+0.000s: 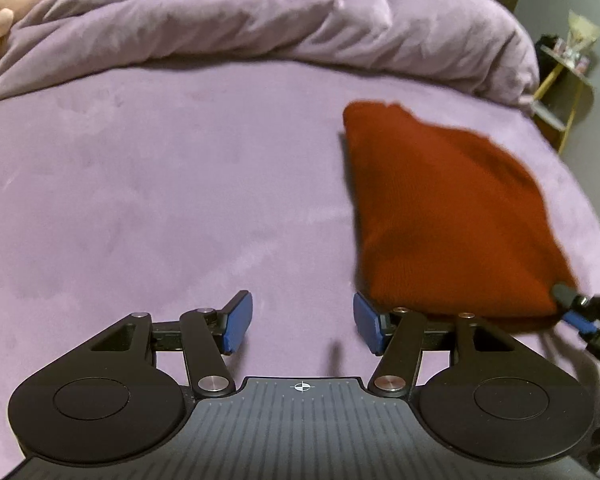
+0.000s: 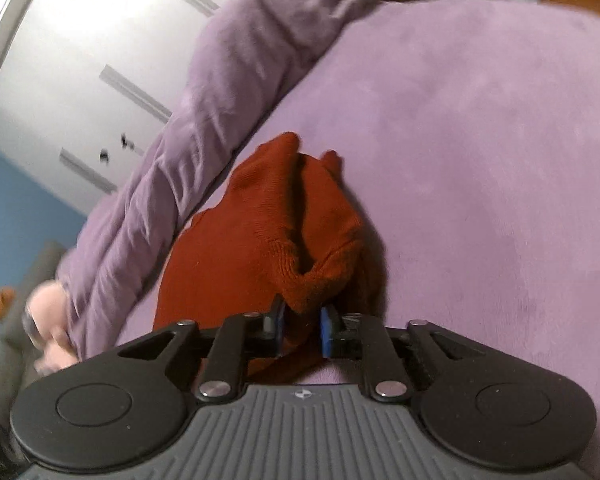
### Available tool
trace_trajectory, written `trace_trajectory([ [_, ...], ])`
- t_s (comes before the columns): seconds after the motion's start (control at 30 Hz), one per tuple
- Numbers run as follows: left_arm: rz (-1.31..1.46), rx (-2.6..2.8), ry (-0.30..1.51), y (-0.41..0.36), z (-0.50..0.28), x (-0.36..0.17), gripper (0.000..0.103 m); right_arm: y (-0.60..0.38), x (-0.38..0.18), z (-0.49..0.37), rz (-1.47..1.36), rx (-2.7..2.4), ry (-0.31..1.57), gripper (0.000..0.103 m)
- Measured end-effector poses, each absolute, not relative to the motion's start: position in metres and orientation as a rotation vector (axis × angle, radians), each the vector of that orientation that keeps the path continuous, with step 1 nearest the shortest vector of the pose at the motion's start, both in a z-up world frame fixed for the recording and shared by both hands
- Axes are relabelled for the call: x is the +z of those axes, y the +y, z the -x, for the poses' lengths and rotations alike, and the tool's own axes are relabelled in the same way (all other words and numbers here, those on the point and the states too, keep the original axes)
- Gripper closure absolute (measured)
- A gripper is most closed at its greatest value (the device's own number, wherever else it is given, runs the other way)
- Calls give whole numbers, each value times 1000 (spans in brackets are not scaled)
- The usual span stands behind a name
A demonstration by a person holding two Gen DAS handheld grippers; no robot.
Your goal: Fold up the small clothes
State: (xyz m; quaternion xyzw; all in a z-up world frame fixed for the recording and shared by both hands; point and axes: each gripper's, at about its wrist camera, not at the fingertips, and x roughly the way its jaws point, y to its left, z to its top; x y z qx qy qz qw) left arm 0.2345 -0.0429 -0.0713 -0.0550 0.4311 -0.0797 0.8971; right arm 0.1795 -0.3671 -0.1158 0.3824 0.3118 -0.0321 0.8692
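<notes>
Nearest to the camera, the left tongs (image 1: 303, 322) are spread wide over the purple bed (image 1: 140, 200) and grip nothing. Ahead of them, the rumpled purple duvet (image 1: 240, 16) lies across the far side of the bed. On the right of the left tongs, the red knit garment (image 1: 440, 208) rests on the bed, its near edge just beside their right finger. Right tongs (image 2: 302, 326) pinch a bunched corner of this garment between blue pads (image 2: 327, 332).
</notes>
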Motion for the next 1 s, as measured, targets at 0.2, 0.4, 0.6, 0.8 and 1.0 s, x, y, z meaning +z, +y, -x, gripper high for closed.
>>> trace_trajectory([
  [0.2, 163, -293, 910, -38, -257, -61, 35, -389, -98, -162, -742, -99, 644, 55],
  [0.4, 351, -373, 968, -34, -294, -77, 29, -425, -107, -197, -930, 85, 717, 33],
  [0.6, 375, -336, 981, -43, -318, -87, 29, -420, -82, -226, -780, 56, 640, 41],
  [0.8, 281, -236, 933, -64, -336, -76, 30, -366, -59, -283, -603, 121, 618, 69],
  [1.0, 156, -169, 879, -109, -370, -71, 28, -317, -68, -367, -440, 81, 715, 74],
])
